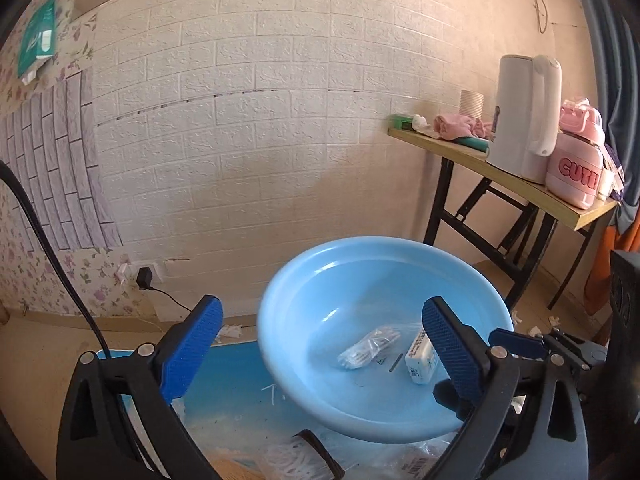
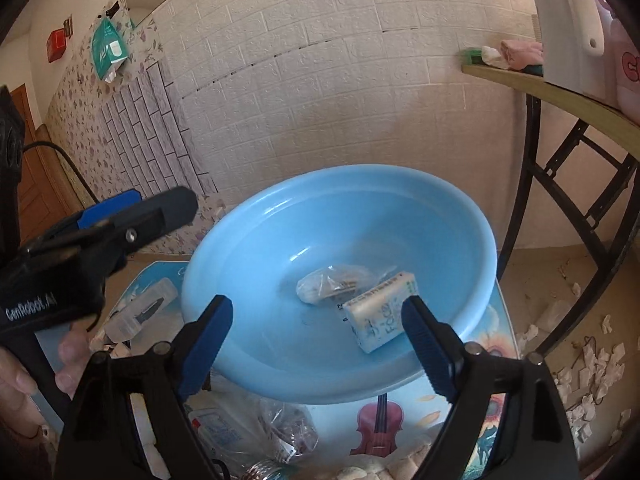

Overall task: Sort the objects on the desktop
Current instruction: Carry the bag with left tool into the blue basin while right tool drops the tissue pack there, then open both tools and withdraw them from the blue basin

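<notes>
Two items in blue basin point(image 2: 240, 240), left gripper point(image 1: 320, 356) gaping over rim

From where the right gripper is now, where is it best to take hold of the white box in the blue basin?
Probably across its two long narrow sides, near the middle. The white box lies flat and slanted on the floor of the blue basin, beside a clear bag. Come from above over the near rim, jaws turned to match its slant.
</notes>
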`<state>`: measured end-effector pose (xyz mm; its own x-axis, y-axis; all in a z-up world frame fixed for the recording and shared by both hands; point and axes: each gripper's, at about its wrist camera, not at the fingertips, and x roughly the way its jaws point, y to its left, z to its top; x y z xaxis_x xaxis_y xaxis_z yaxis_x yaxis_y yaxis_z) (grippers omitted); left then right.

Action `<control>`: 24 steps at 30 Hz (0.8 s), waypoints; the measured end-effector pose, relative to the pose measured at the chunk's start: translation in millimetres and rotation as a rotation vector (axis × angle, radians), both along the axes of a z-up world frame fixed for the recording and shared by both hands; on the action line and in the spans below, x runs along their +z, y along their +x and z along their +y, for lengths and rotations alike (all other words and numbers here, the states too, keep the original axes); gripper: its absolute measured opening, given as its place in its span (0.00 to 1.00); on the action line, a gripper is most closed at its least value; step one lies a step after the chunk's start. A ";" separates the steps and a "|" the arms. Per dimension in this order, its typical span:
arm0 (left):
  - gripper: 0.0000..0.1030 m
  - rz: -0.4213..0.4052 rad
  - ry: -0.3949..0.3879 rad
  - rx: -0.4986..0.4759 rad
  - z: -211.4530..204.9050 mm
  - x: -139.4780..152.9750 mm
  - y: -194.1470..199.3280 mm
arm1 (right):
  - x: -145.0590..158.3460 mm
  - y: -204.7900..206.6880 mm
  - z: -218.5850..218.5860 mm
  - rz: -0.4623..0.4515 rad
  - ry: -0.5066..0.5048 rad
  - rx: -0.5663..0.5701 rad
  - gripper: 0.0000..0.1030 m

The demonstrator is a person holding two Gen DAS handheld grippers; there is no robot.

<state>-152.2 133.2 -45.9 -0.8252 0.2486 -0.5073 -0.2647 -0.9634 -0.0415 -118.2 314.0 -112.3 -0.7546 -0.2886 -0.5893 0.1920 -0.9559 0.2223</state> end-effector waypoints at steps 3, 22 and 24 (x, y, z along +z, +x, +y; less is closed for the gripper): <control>0.98 -0.019 0.064 0.057 -18.4 5.2 -4.7 | 1.6 -1.0 -5.8 -0.030 0.001 0.010 0.85; 1.00 -0.011 0.024 0.255 -34.4 1.5 -28.5 | -2.4 -0.3 -18.0 0.007 -0.049 0.184 0.85; 1.00 -0.013 0.023 0.252 -33.6 1.4 -29.4 | -0.5 0.2 -19.0 0.019 -0.051 0.195 0.85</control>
<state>-181.6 99.6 -44.5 -0.8561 0.0477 -0.5146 -0.0157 -0.9977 -0.0664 -118.0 295.0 -112.8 -0.6924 -0.4593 -0.5564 0.3768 -0.8879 0.2640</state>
